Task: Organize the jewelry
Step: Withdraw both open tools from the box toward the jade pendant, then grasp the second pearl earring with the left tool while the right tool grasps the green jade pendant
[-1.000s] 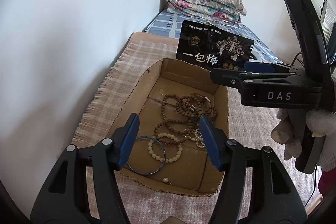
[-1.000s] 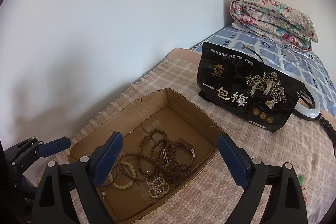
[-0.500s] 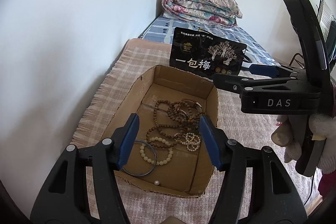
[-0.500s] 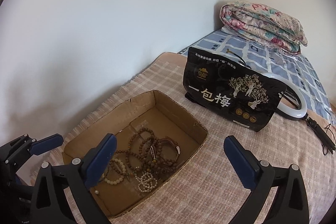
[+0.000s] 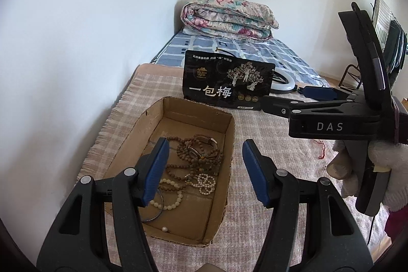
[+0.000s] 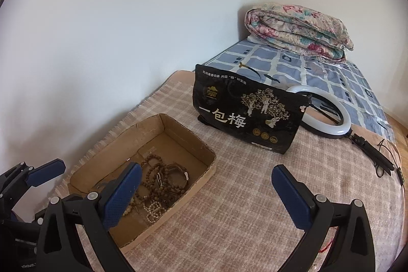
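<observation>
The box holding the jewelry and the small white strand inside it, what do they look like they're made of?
Box: corrugated cardboard, matte brown, with raw fluted cut edges. White strand: small glossy round beads, pearl-like; real or imitation cannot be told.

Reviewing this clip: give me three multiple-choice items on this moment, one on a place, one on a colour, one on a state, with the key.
1. Where does the jewelry lie?
A. In the cardboard box
B. On the folded quilt
C. Inside the black bag

2. What colour are the gripper pads?
A. Red
B. Blue
C. Yellow

3. What does the right gripper hold?
A. A bead bracelet
B. The ring light
C. Nothing, its jaws stand wide open

Key: A, the bead strands sit on the floor of the cardboard box. B, the pads are blue. C, the right gripper has only bare plaid blanket between its fingers; its jaws have just been opening.
</observation>
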Demonstrator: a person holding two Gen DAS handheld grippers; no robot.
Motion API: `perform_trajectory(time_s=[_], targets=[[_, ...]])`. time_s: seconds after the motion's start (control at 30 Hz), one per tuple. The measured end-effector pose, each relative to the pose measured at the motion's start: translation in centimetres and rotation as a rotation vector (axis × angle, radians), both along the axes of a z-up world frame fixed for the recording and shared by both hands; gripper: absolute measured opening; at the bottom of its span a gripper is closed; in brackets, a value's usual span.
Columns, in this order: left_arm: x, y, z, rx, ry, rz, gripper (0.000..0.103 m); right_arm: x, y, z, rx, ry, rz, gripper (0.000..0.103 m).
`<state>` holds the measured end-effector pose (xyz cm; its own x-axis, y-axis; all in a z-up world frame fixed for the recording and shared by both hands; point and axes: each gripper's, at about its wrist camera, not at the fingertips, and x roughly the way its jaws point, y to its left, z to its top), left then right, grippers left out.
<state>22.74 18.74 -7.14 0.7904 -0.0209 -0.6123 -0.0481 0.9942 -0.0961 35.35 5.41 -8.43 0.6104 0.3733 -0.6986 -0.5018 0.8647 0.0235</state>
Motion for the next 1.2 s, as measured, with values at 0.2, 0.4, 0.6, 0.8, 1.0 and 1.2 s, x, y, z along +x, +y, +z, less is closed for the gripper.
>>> perform_trajectory(time_s=[0.2, 0.4, 0.6, 0.8, 1.0, 1.2], targets=[[0.2, -2.4, 0.5, 0.011, -0.012, -0.039, 0.062, 0.2, -3.5, 0.8, 0.018, -0.006, -0.054, 0.103], [0.5, -5.1, 0.8, 0.023, -0.022, -0.079, 0.062, 0.3, -7.0, 1.5, 0.017, -0.025, -0.100, 0.103], [0.9, -7.8, 1.0, 0.022, -0.028, -0.118, 0.061, 0.3, -10.5, 1.9, 0.016, -0.025, -0.143, 0.103], [1.5, -10.4, 0.9, 0.026, -0.026, -0.156, 0.062, 0.2, -13.8, 2.0, -0.005, -0.033, -0.181, 0.103], [2.0, -12.9, 0.8, 0.021, -0.024, -0.193, 0.062, 0.2, -17.0, 2.2, -0.010, -0.028, -0.217, 0.103], [2.6, -15.3, 0.3, 0.013, -0.018, -0.227, 0.062, 0.1, -19.8, 1.9, -0.026, -0.022, -0.241, 0.103]])
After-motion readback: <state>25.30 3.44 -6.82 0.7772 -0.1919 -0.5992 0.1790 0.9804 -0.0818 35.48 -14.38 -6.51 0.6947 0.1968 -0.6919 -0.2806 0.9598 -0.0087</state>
